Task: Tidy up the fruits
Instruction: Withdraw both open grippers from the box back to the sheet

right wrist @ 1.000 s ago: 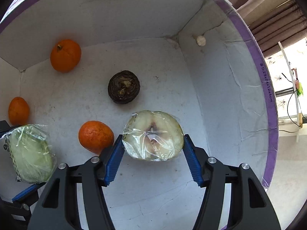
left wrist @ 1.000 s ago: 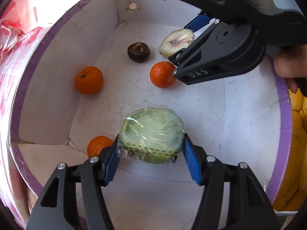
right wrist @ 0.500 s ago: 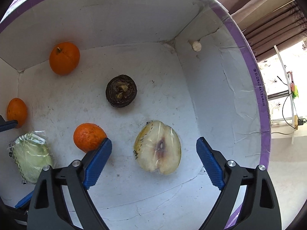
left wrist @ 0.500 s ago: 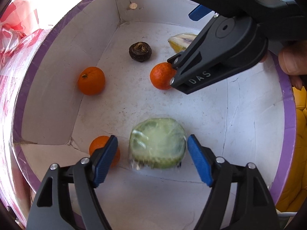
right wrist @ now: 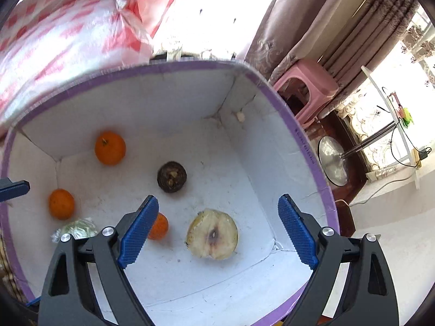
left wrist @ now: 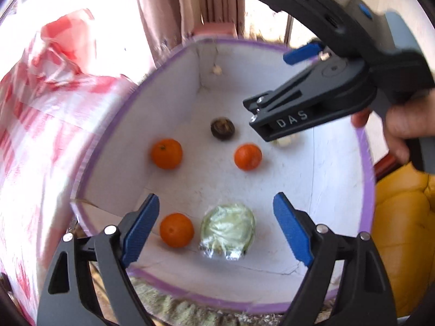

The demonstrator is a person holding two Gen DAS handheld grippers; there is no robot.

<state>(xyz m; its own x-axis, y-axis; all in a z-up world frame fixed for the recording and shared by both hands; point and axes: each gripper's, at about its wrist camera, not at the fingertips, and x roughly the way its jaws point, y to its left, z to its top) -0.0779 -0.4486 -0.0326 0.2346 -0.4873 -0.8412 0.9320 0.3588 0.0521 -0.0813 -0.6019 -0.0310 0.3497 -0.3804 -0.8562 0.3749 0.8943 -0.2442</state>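
Fruits, three oranges (left wrist: 166,154) and two wrapped halves (right wrist: 212,234), lie in the white box (right wrist: 272,146); both grippers' fingers (right wrist: 140,228) apart.

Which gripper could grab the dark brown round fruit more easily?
Probably the right gripper: it is open, and the dark brown round fruit lies just beyond its fingers. The left gripper hangs farther back.

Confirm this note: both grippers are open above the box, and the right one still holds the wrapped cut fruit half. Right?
Not quite. The right gripper holds nothing: in the right wrist view, the cut fruit half lies on the floor of the box, clear of the pads. Both grippers are open, including the left gripper.
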